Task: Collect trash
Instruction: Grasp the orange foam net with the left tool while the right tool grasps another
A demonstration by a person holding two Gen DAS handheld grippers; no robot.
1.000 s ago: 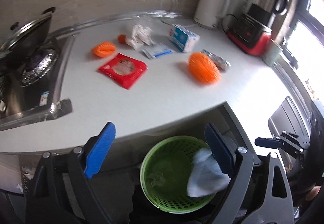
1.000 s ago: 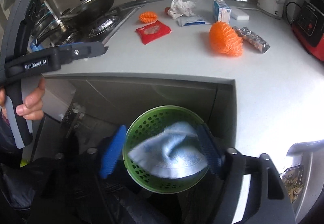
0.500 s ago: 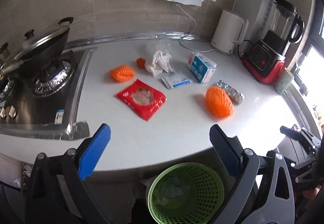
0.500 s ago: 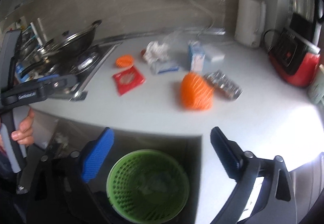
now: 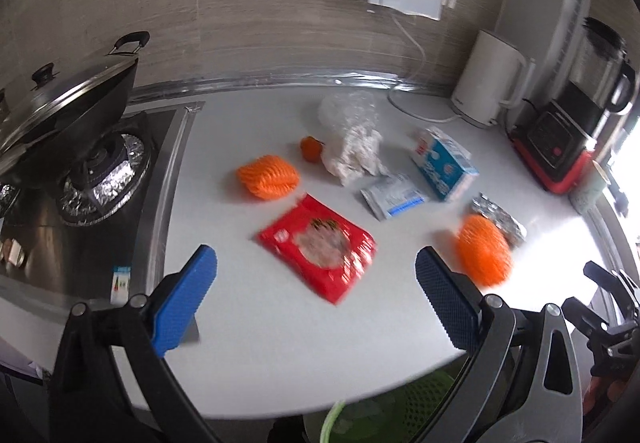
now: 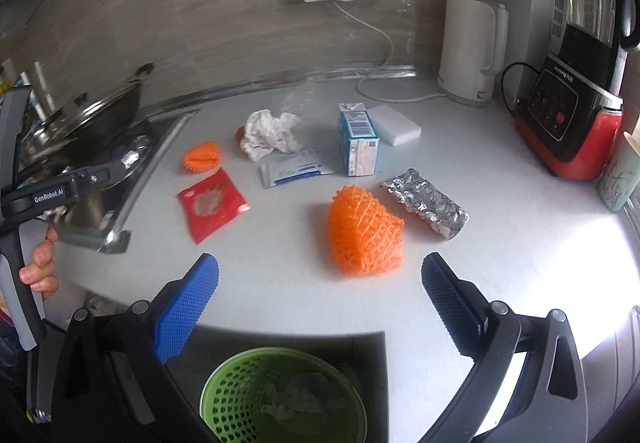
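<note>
Trash lies on the white counter [image 6: 500,243]: a red snack packet [image 5: 318,245] [image 6: 211,204], a large orange foam net [image 6: 362,233] [image 5: 484,253], a small orange net [image 5: 267,177] [image 6: 202,157], crumpled tissue [image 6: 269,135], a white-blue sachet [image 6: 296,167], a blue carton [image 6: 357,139] and a foil wrapper [image 6: 426,203]. The green basket [image 6: 282,397] sits below the counter edge with white trash inside. My left gripper [image 5: 316,303] is open and empty over the counter's front, near the red packet. My right gripper [image 6: 320,307] is open and empty, just before the large net.
A stove with a lidded wok [image 5: 68,111] fills the left. A white kettle [image 6: 470,51], a red-based blender [image 6: 576,111] and a cup [image 6: 620,179] stand at the back right. A white block [image 6: 394,129] lies behind the carton.
The blue-white cloth dropped from my right gripper into the basket. Both grippers rose from the basket and moved forward over the counter, jaws open.
</note>
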